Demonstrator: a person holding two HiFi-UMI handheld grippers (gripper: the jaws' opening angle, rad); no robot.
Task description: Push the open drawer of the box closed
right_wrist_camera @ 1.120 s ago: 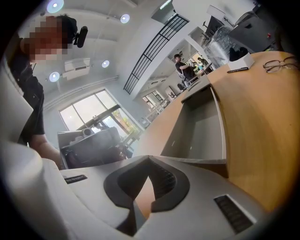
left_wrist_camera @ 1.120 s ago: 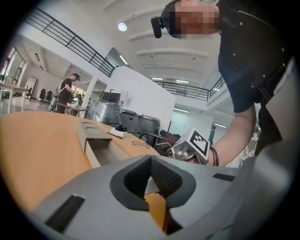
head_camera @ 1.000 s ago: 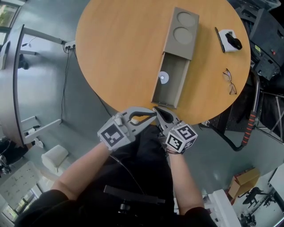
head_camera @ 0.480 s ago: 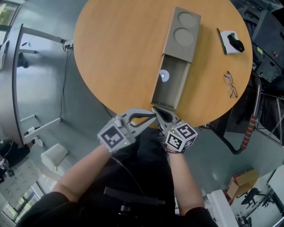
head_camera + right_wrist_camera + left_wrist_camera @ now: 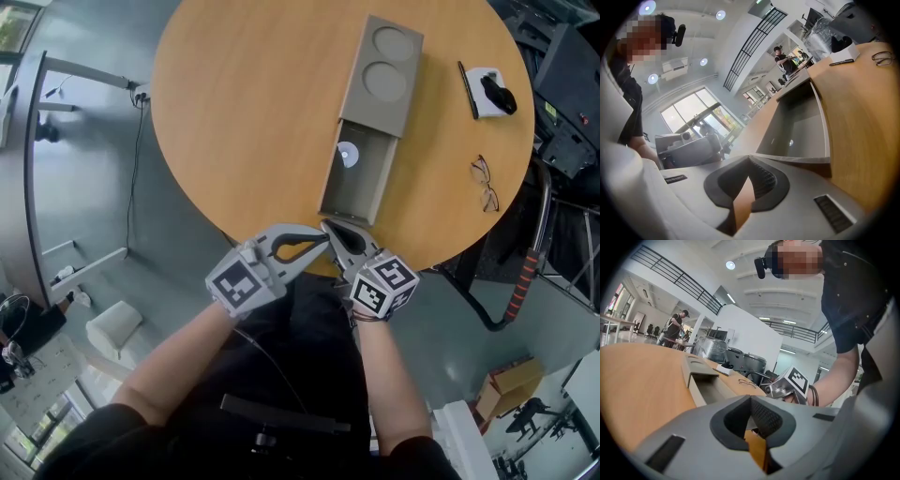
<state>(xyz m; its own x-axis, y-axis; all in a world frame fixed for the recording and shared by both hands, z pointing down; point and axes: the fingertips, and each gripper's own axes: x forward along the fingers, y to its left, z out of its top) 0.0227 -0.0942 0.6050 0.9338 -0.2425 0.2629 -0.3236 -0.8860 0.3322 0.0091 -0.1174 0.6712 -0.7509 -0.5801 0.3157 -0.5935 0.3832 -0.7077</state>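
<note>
A round wooden desk [image 5: 244, 112] stands on a grey floor [image 5: 94, 169] in a tall hall with railed galleries and ceiling lights.

On the desk lies one long grey box [image 5: 384, 70] with two round hollows in its lid. Its one drawer [image 5: 361, 183] is open toward the near edge and holds one small pale disc [image 5: 347, 154]. To the right lie one pair of glasses [image 5: 486, 184] and, farther off, one pen [image 5: 468, 90].

Since a second ago the drawer has gone in a little, and the disc now lies closer to the box mouth.

Two grippers sit at the near edge. The left gripper [image 5: 323, 242] and the right gripper [image 5: 330, 228] both have their jaws clenched on nothing. The right one's tips are at the drawer front.
</note>
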